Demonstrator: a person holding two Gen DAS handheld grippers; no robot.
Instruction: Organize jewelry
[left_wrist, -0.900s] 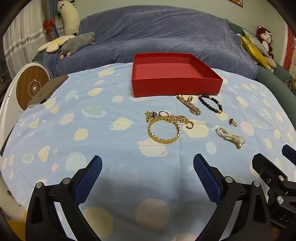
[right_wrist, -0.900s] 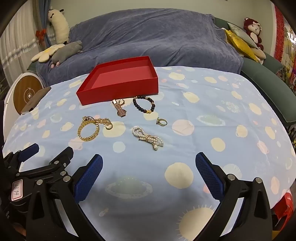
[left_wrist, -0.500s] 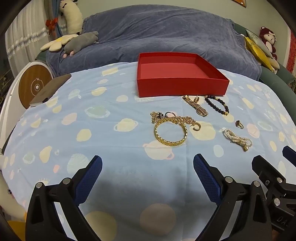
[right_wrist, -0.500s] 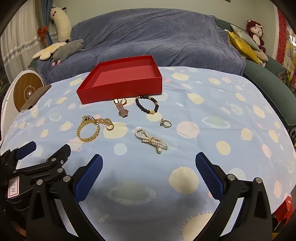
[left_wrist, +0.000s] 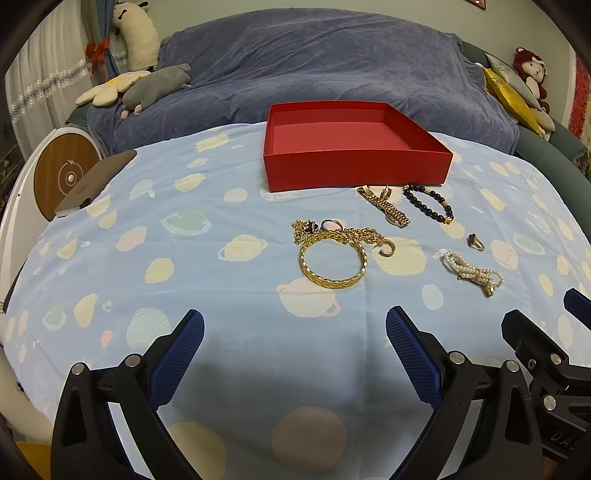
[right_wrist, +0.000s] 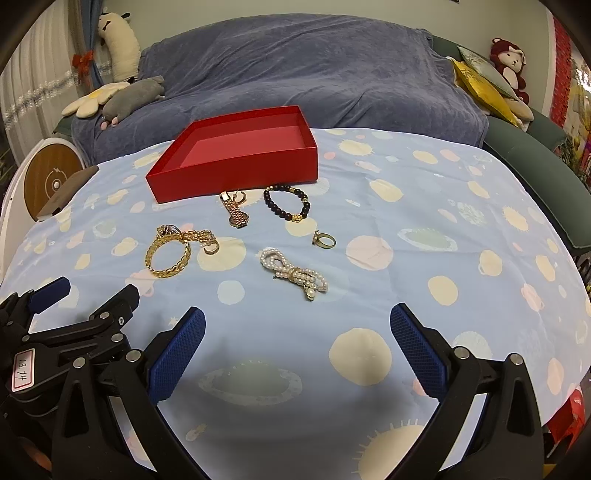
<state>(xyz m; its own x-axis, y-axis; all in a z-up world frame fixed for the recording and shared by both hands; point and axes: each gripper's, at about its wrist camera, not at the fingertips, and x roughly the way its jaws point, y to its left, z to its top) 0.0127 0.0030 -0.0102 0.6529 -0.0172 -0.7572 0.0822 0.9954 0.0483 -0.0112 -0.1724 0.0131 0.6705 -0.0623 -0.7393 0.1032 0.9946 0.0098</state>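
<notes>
**Jewelry spread before an empty red box, both grippers wide apart**

Left wrist view: the left hand-held gripper (left_wrist: 294, 332) hangs over the planet-print cloth (left_wrist: 184, 266) on the counter, its blue-padded fingers (left_wrist: 177, 354) spread wide and holding nothing. Ahead lies a gold bangle (left_wrist: 333, 263), touching a tangled gold chain (left_wrist: 343, 232) on its far side. Beyond them, just in front of the red box (left_wrist: 354, 162), lie a gold watch band (left_wrist: 384, 205) and a dark bead bracelet (left_wrist: 428, 203). A ring (left_wrist: 475, 242) and a pearl bow piece (left_wrist: 472, 272) lie further right. The box has nothing inside.

Right wrist view: the right hand-held gripper (right_wrist: 297, 332) is likewise spread and empty. The pearl bow piece (right_wrist: 293, 274) lies nearest ahead, the ring (right_wrist: 323, 239) just beyond it, the dark bead bracelet (right_wrist: 287, 203) and gold watch band (right_wrist: 234, 211) close to the red box (right_wrist: 236, 166). The gold bangle (right_wrist: 168, 256) lies to the left, near the left hand-held gripper (right_wrist: 85, 301).
</notes>
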